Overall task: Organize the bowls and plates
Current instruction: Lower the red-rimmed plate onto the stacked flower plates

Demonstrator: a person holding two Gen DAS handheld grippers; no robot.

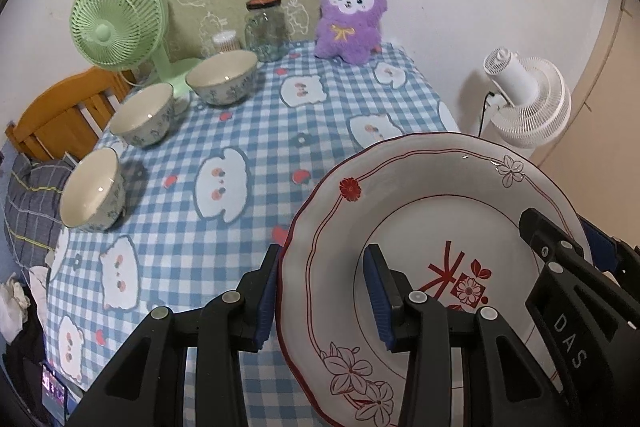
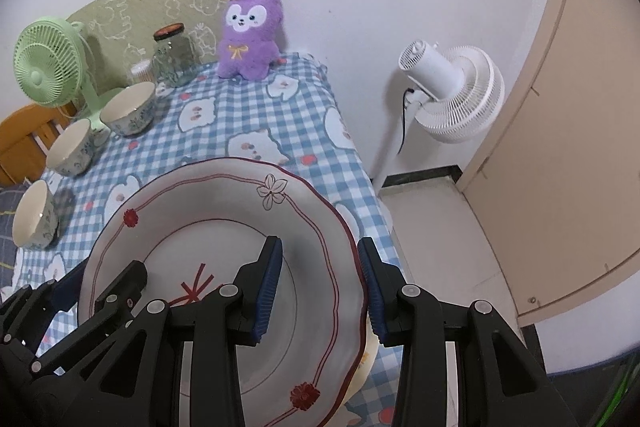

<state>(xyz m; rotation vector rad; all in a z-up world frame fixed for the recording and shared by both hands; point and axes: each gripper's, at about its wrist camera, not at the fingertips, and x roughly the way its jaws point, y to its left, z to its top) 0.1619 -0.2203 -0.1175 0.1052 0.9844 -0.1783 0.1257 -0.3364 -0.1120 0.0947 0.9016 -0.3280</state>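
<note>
Checked cloth covers the tabletop (image 1: pixel 224 107), with three bowls (image 1: pixel 222 77) lined along the left of the frame, out of the way. You carry the plate (image 1: pixel 432 227) at lower right, left claw (image 1: pixel 322 301) and right claw (image 2: pixel 320 291) each clamped on opposite rims so it stays balanced.

A home: checked tablecloth (image 1: pixel 240 131), plush toy (image 1: pixel 352 19), green fan (image 1: pixel 116 23), wooden bed frame (image 1: pixel 60 115).
</note>
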